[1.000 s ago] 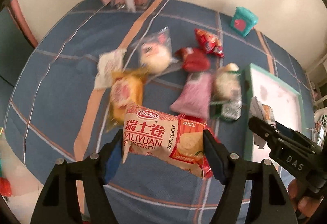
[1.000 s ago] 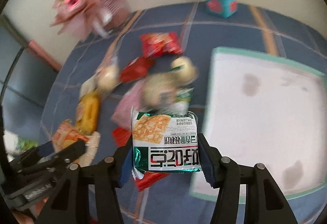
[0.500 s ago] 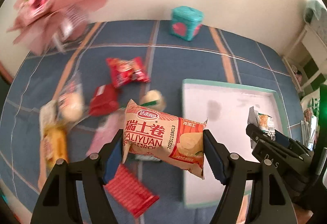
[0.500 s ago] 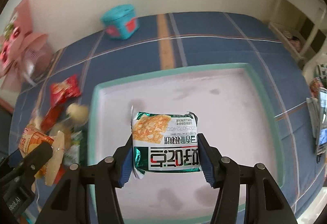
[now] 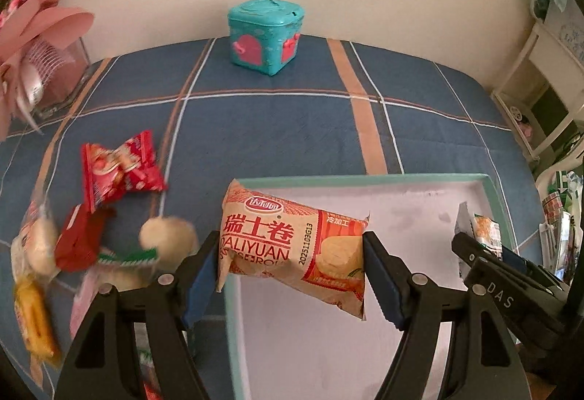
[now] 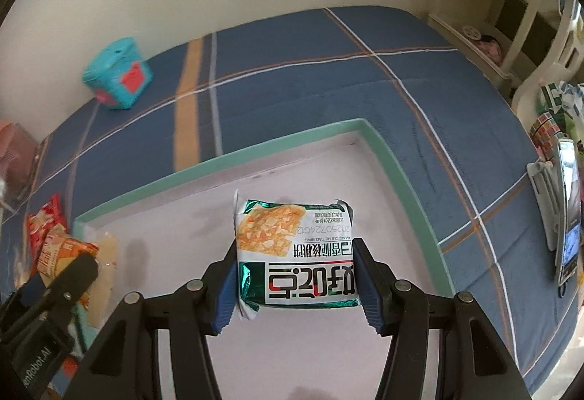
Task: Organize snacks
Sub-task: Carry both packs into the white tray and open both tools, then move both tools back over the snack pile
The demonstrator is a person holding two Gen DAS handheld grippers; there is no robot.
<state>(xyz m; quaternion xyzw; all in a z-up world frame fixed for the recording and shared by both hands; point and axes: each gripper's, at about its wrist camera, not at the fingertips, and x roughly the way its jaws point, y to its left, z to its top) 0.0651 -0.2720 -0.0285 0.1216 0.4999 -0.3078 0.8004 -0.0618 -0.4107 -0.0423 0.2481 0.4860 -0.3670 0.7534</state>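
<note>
Blue plaid bedspread against cream wall, teal-rimmed tray on it. Left gripper clamps Swiss roll packet by its ends, over tray's left edge. Right gripper clamps green walnut-biscuit packet by its sides, over tray floor. Both packets light, crinkly, slippery film; biscuit brittle, roll squashy, so grip gently. Both grippers pitched steeply downward.

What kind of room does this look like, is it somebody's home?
Probably a home, likely a bedroom or living room: a blue plaid cloth covers the surface by a plain wall, a teal trinket box sits on it, and white shelving stands alongside.
</note>
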